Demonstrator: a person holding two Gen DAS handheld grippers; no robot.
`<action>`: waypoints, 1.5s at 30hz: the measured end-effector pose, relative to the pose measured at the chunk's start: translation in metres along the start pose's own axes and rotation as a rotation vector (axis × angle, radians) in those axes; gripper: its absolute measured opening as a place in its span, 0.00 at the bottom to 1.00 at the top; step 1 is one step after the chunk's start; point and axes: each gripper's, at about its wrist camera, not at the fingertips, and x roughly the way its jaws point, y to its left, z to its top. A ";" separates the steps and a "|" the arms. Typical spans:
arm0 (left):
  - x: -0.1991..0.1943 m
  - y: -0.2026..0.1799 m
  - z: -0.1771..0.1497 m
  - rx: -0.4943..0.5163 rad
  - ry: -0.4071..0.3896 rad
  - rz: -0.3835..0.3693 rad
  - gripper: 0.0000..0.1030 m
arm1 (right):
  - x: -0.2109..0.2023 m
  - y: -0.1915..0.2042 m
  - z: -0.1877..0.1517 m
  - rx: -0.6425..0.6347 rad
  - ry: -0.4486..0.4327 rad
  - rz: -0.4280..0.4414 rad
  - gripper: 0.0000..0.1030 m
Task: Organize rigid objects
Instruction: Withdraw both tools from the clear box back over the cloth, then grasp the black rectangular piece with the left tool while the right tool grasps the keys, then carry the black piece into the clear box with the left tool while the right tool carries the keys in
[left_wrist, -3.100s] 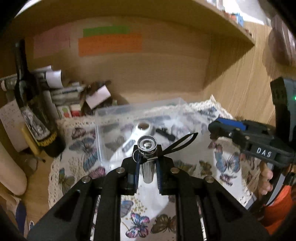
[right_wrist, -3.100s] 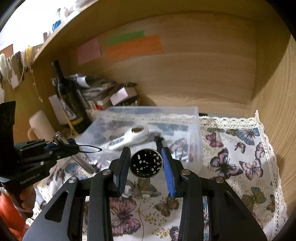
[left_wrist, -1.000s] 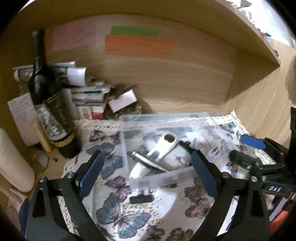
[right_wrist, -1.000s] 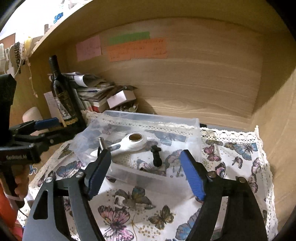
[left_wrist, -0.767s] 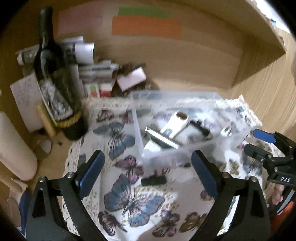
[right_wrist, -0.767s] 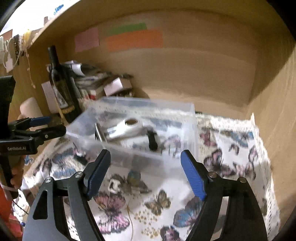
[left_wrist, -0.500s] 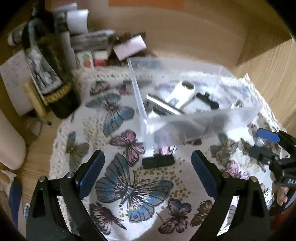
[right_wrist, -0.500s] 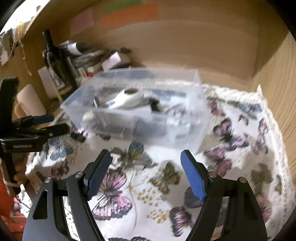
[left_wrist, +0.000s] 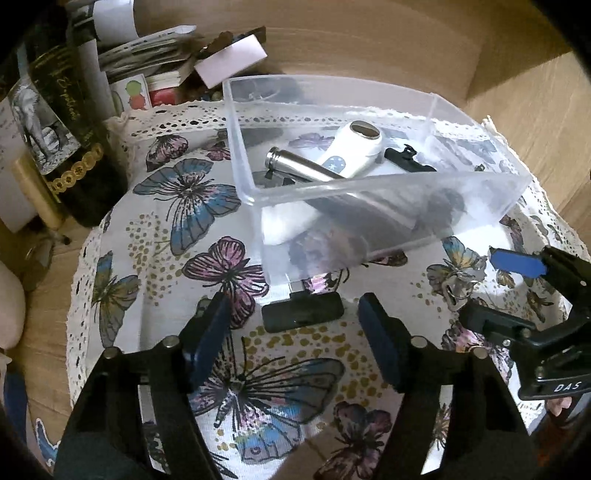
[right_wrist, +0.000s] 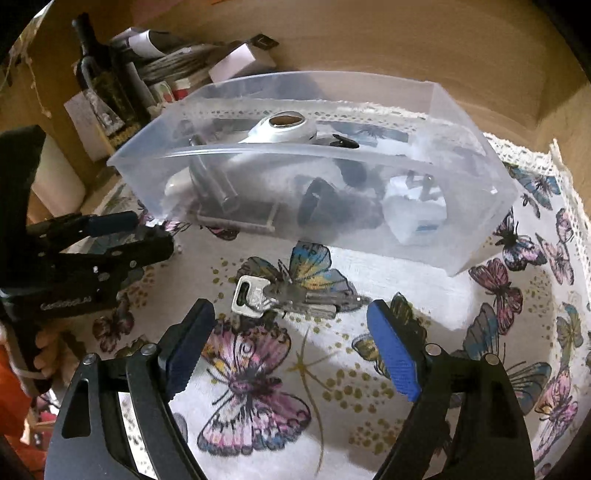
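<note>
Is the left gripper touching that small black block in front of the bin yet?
Apart. The left wrist view shows the left gripper open, with tablecloth visible between each finger and the small black block.

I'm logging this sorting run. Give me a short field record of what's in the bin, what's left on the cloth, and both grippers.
container: clear plastic bin on butterfly tablecloth
in bin: metal cylinder, white handheld device, black clip
left on cloth: small black block, bunch of keys
left gripper: open, empty, over the block
right gripper: open, empty, over the keys
</note>
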 end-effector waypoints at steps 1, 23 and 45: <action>0.000 0.000 0.001 0.003 -0.004 0.007 0.61 | 0.003 0.002 0.001 -0.006 0.006 -0.012 0.80; -0.033 -0.011 -0.018 0.022 -0.046 -0.049 0.43 | -0.007 0.005 0.001 -0.053 -0.048 -0.080 0.58; -0.081 -0.029 -0.001 -0.003 -0.183 -0.101 0.43 | -0.075 0.012 0.013 -0.077 -0.251 -0.050 0.58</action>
